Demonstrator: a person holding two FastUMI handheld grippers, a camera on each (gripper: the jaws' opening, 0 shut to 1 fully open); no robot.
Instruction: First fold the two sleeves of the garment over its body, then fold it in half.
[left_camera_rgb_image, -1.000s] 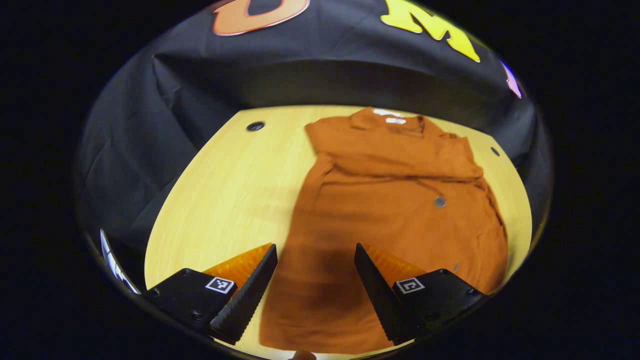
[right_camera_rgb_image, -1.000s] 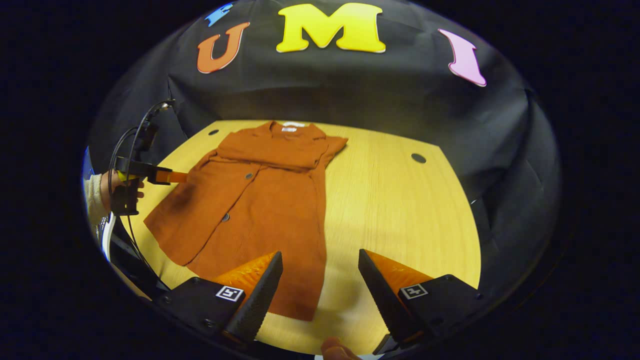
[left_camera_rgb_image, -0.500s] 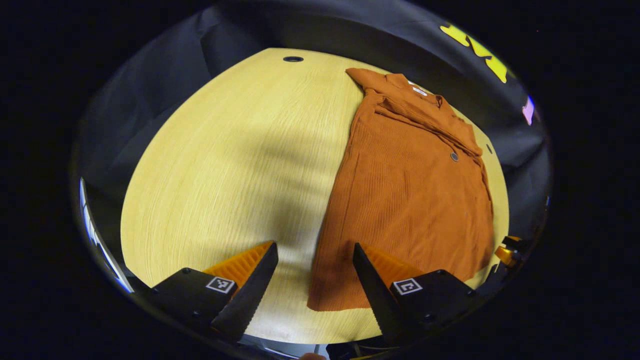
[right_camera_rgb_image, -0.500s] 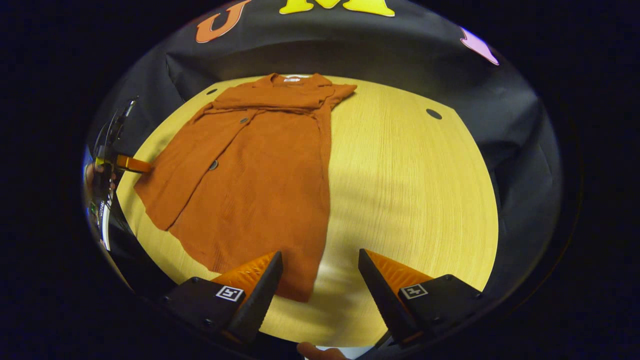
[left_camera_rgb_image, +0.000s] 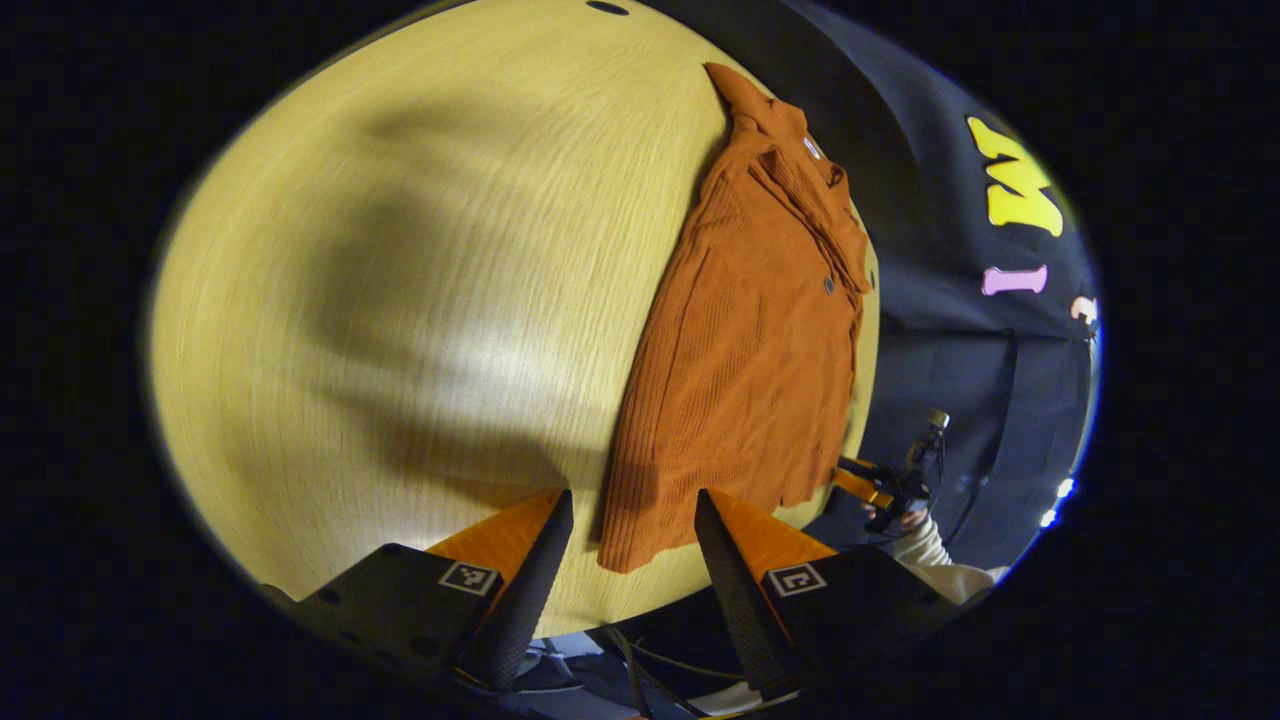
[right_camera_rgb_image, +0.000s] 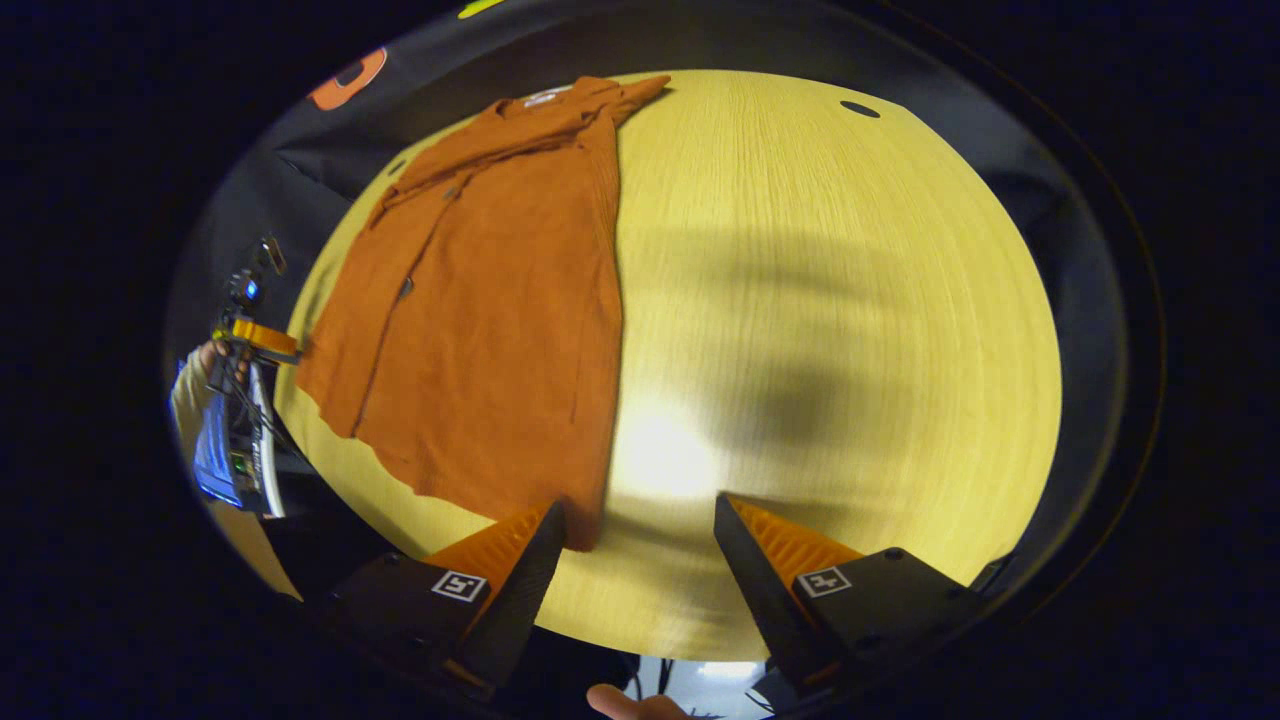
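Note:
An orange button-up garment (left_camera_rgb_image: 750, 330) lies flat on the wooden table (left_camera_rgb_image: 400, 300), collar at the far end, both sleeves folded across its chest. My left gripper (left_camera_rgb_image: 630, 500) is open, low over the near hem, with one hem corner (left_camera_rgb_image: 625, 545) between its fingers. My right gripper (right_camera_rgb_image: 638, 508) is open too, and the other hem corner (right_camera_rgb_image: 585, 530) of the garment (right_camera_rgb_image: 480, 300) sits just inside its left finger. In the right gripper view the left gripper (right_camera_rgb_image: 255, 335), held by a hand, is at the far hem corner. In the left gripper view the right gripper (left_camera_rgb_image: 875, 488) is beside the hem.
Bare table (right_camera_rgb_image: 820, 300) stretches wide beside the garment, with a round hole (right_camera_rgb_image: 860, 108) near its far edge. The table's near edge runs right under both grippers. Cables (left_camera_rgb_image: 640, 670) hang below it. A blue device (right_camera_rgb_image: 215, 450) stands off the table's side.
Both grippers have come down and back to the garment's near hem, one at each corner, and tilted towards the table. Both stay open. The garment has not moved.

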